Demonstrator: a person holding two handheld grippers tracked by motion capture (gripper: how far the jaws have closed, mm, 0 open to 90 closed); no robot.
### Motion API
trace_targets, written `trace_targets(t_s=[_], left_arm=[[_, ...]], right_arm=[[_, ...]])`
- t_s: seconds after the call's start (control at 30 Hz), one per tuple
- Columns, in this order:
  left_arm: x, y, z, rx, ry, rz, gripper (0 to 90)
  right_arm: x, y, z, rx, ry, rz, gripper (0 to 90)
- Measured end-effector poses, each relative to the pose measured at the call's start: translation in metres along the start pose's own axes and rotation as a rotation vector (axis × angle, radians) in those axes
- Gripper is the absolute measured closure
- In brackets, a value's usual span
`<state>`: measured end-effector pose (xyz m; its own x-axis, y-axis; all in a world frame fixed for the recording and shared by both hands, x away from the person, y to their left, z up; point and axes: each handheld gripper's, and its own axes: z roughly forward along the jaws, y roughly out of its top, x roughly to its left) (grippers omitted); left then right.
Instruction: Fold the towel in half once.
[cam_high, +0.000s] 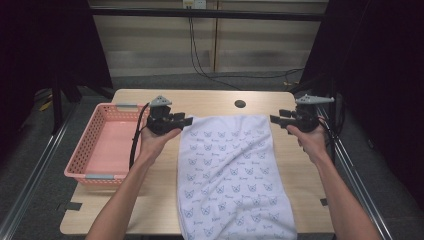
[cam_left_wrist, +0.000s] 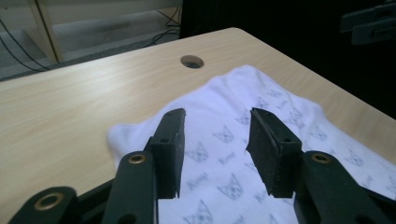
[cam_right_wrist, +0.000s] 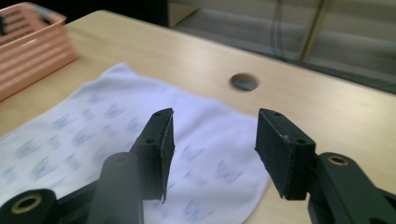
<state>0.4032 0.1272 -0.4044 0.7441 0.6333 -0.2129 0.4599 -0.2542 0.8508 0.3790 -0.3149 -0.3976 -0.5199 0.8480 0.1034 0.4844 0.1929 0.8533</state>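
A white cloth printed with small blue cat faces lies flat down the middle of the wooden table, its near end hanging over the front edge. My left gripper hovers at the cloth's far left corner, jaws open and empty. At the far right corner is my right gripper, also open with nothing in it. In the left gripper view the cloth lies below and beyond the open left gripper. The right gripper view shows the cloth under the spread jaws of the right gripper.
A pink plastic basket stands empty at the table's left side, seen again as the basket in the right gripper view. A round cable hole sits near the table's far edge. Black cables run across the floor behind the table.
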Motion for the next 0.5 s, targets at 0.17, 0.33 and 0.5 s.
trace_targets(t_s=[0.17, 0.33, 0.5], left_arm=[[-0.035, -0.043, -0.014, 0.086, -0.066, 0.027, 63.6], [-0.060, -0.086, -0.026, 0.170, -0.106, 0.044, 60.1], [-0.054, -0.116, -0.021, 0.227, -0.112, -0.008, 58.2]], right_arm=[[0.038, -0.049, -0.024, 0.050, 0.122, -0.023, 45.6], [0.067, -0.088, -0.033, 0.115, 0.203, -0.031, 43.2], [0.081, -0.114, -0.021, 0.234, 0.215, -0.088, 40.5]])
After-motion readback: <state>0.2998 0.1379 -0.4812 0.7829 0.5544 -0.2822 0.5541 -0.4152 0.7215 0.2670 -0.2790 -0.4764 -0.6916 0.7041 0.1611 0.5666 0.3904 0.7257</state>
